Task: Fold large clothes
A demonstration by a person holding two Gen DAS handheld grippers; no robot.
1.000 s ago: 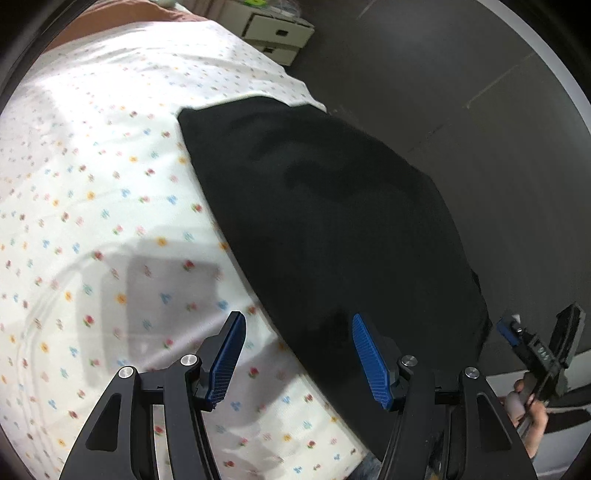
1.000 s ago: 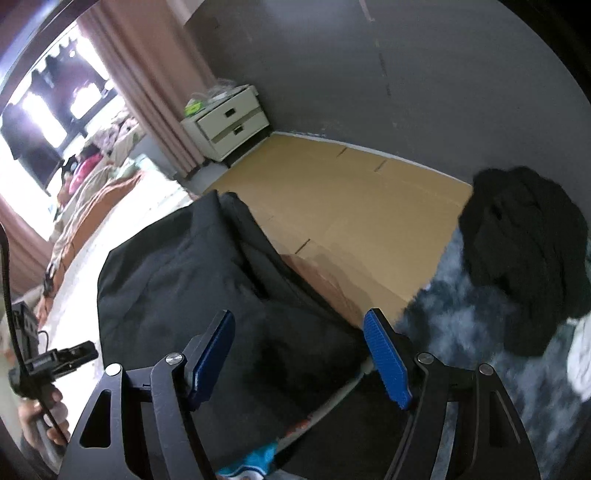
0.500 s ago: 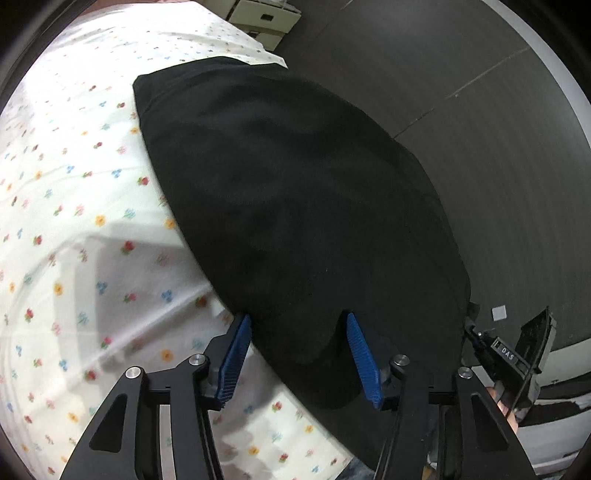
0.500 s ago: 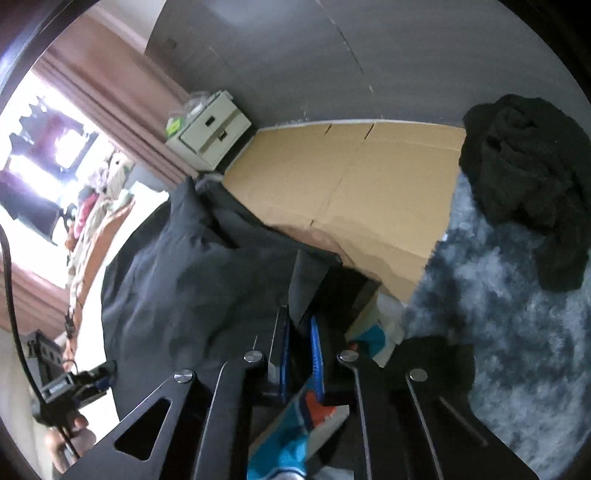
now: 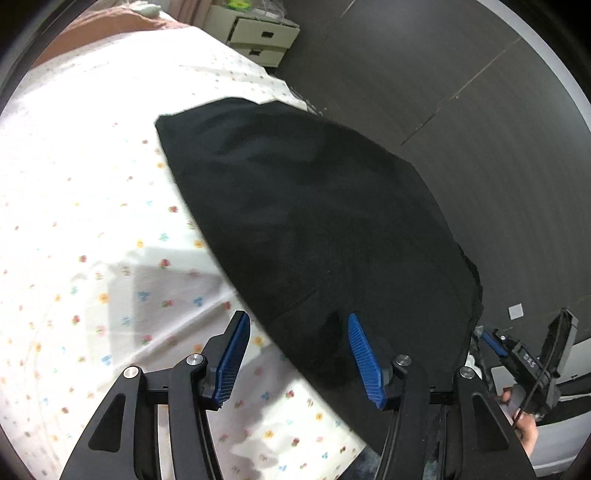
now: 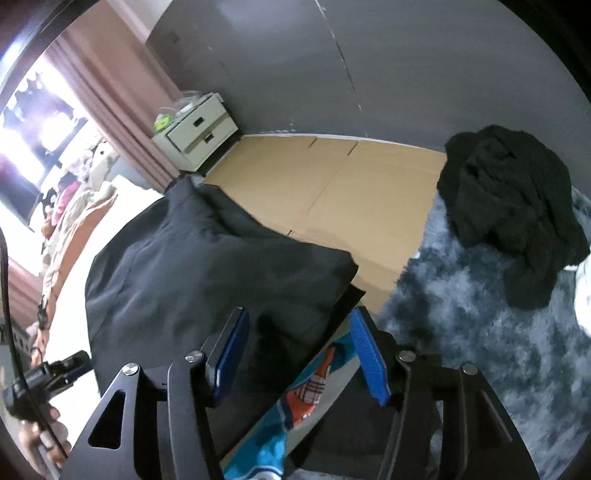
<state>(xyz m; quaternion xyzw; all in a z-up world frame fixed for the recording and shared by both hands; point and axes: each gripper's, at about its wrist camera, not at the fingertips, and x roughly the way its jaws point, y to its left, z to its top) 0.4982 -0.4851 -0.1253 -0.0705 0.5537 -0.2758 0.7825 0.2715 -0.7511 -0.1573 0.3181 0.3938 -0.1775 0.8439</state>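
A bed with a white sheet dotted in small coloured flowers (image 5: 92,229) fills the left of the room, and a rust-brown blanket (image 5: 107,33) lies bunched at its far end. Beyond it a cream two-drawer bedside cabinet (image 6: 197,131) stands against a dark grey wall (image 6: 332,62), beside dusty-pink curtains (image 6: 110,92). Flattened brown cardboard (image 6: 332,195) covers the floor next to the bed, and a shaggy grey-blue rug (image 6: 498,332) adjoins it, with a crumpled black fleecy garment (image 6: 509,218) heaped on the rug's far side.

A large black garment of smooth cloth (image 5: 314,221) lies spread along the bed's edge, its near end hanging off the side toward the floor. The left gripper (image 5: 299,354) hovers at the garment's near left edge with its blue-padded fingers (image 5: 232,354) spread wide, one over the sheet and one over the black cloth, holding nothing. The right gripper (image 6: 299,354) also has its fingers (image 6: 369,358) apart, straddling the drooping corner of the garment without pinching it. Below that corner a strip of teal, orange and plaid fabric (image 6: 295,406) shows along the bed's side.
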